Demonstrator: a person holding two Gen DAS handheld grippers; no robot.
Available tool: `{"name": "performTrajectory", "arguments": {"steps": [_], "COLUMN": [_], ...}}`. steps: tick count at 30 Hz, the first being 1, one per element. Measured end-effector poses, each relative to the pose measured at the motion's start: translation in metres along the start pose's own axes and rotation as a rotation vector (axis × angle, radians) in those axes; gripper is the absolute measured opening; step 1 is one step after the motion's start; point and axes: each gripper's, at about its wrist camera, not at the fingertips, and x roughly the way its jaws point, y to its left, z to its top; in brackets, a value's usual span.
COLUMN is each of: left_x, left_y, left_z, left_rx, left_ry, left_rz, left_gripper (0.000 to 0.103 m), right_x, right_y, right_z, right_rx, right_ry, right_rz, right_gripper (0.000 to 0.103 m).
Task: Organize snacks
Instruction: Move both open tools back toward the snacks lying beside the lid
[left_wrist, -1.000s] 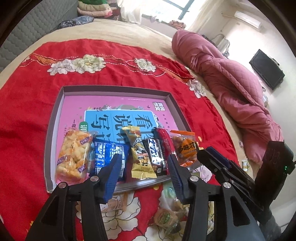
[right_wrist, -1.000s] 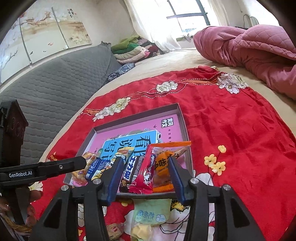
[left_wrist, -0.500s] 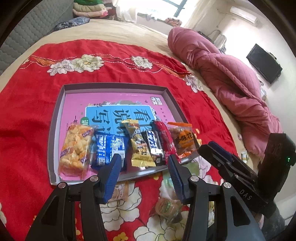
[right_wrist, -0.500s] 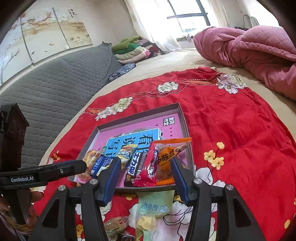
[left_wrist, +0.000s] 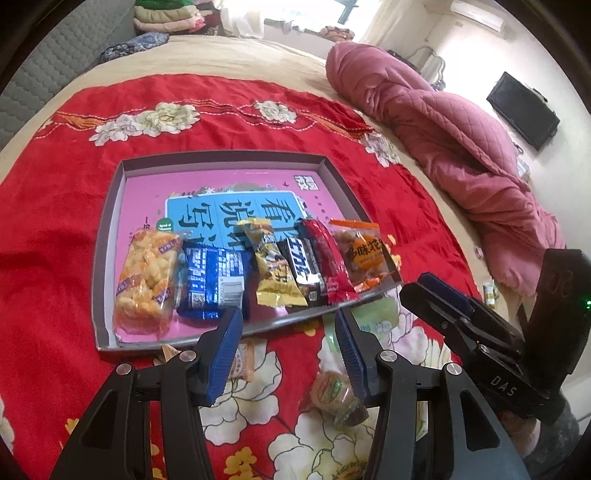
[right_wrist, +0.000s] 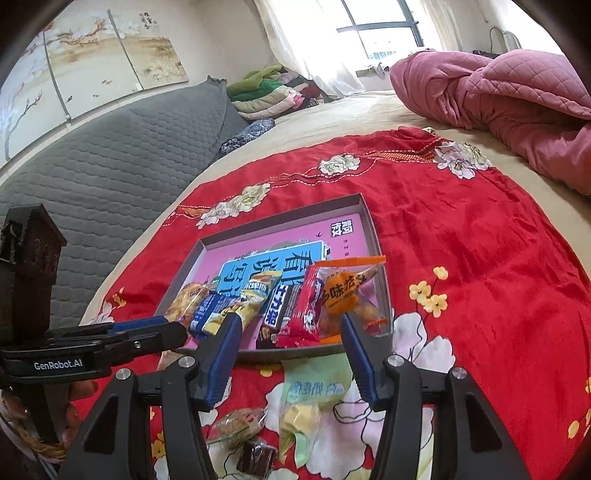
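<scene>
A grey box lid with a pink printed floor (left_wrist: 110, 206) (right_wrist: 365, 218) lies on a red flowered cloth. Along its near edge lie several snack packs in a row: an orange puff pack (left_wrist: 146, 284), a blue pack (left_wrist: 214, 282), a yellow pack (left_wrist: 273, 269), a black bar (left_wrist: 303, 266), a red bar (left_wrist: 330, 258) and an orange-label pack (left_wrist: 364, 251) (right_wrist: 343, 291). Loose on the cloth in front are a green pack (right_wrist: 314, 391), a small clear-wrapped snack (left_wrist: 334, 391) (right_wrist: 236, 424) and an orange-wrapped one (left_wrist: 242, 360). My left gripper (left_wrist: 288, 332) and right gripper (right_wrist: 291, 339) are open and empty, both just short of the lid.
A pink quilt (left_wrist: 443, 122) lies bunched at the right of the bed. A grey padded headboard (right_wrist: 110, 158) and folded clothes (right_wrist: 273, 92) are at the far side. A dark brown sweet (right_wrist: 258, 456) lies near the right gripper.
Both grippers have drawn back from the lid, so more of the loose snacks on the cloth in front shows. The packs in the lid have not moved.
</scene>
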Motion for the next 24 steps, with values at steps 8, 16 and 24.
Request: {"name": "performTrajectory", "arguments": {"steps": [8,16,24], "left_x": [0.001,0.001,-0.003], "left_y": [-0.002,-0.001,0.0], "left_z": [-0.012,-0.023,-0.028], "left_rx": [0.011,0.016,0.017], "left_ry": [0.027,0.059,0.068], "left_rz": [-0.006,-0.007,-0.011], "left_gripper": [0.054,0.054,0.054], "right_x": [-0.008,-0.016,-0.019], "right_y": [0.004,0.007,0.015], "right_z": [-0.012,-0.023,-0.032], "right_rx": [-0.003,-0.011,-0.041], "right_ry": [0.034,0.066,0.101], "right_rz": [0.011,0.014,0.023], "right_gripper": [0.055,0.055,0.055]}}
